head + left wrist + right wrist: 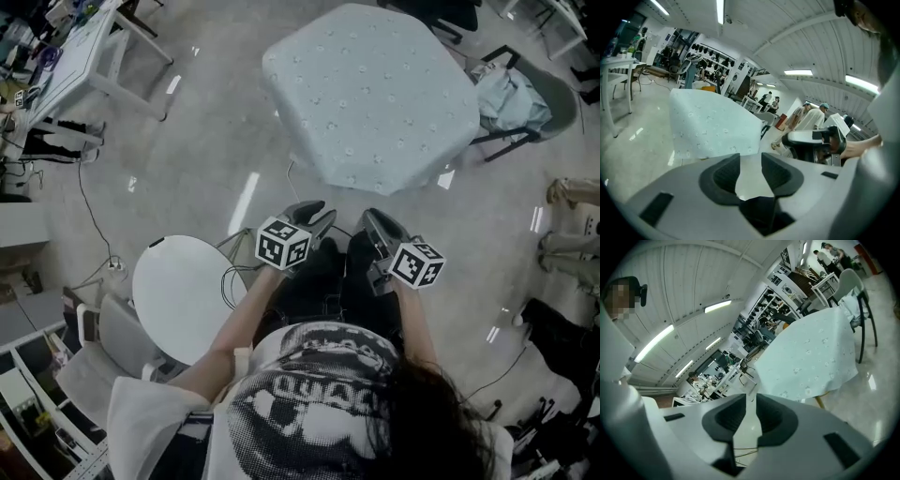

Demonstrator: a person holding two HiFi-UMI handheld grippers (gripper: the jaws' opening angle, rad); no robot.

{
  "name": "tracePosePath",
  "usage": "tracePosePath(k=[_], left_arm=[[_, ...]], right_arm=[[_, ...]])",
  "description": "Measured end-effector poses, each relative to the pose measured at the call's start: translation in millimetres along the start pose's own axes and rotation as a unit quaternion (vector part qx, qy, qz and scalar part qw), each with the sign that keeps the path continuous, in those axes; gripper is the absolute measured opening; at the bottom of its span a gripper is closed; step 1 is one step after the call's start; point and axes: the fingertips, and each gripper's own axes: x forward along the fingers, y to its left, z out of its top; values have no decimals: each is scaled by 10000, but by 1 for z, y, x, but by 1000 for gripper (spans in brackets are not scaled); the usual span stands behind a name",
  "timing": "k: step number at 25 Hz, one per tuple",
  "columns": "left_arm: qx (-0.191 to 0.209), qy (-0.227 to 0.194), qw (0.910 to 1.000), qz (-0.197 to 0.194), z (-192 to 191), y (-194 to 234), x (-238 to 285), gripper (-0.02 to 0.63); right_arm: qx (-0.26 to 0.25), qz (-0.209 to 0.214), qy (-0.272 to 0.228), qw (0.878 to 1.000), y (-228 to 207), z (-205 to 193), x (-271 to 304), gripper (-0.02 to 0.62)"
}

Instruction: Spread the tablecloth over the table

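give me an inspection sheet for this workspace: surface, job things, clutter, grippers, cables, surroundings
surface: table shows only a leg, its top hidden under cloth; glossy floor around it
job's things: tablecloth spread over the table, edges hanging
clutter: white round table at the person's left; chair holding bundled fabric
grippers: left gripper jaws apart, empty; right gripper jaws apart, empty; both clear of the cloth
cables: thin cable trailing over the floor, left
surroundings: cluttered desk upper left; people far off

No legible text, no readable labels, brands, numbers or signs in view
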Motion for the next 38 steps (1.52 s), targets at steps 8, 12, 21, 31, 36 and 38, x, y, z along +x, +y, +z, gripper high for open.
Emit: tracePosePath(k=[8, 12, 21, 31, 36, 38], left_arm=[[187, -239, 9995, -87, 1, -32, -23, 146], [161, -341, 9993, 4, 1, -29, -36, 144], [298, -625, 9963, 516, 9, -30, -57, 138], [568, -1026, 9906, 698, -5, -120, -63, 129], [855, -1029, 9872, 867, -28, -166, -70, 92], [865, -1091, 9864, 869, -38, -182, -74, 78]], right_arm=[[-504, 229, 19, 9985, 32, 16, -10, 55], [-756, 252, 108, 9968, 38, 20, -11, 55], [-932, 326, 245, 9948, 46, 19, -41, 34], [-1318, 580, 325, 9890, 50, -2, -106, 27], [-1672, 758, 428, 9821, 59, -25, -140, -9], [-1771, 832, 453, 9796, 62, -34, -151, -9]])
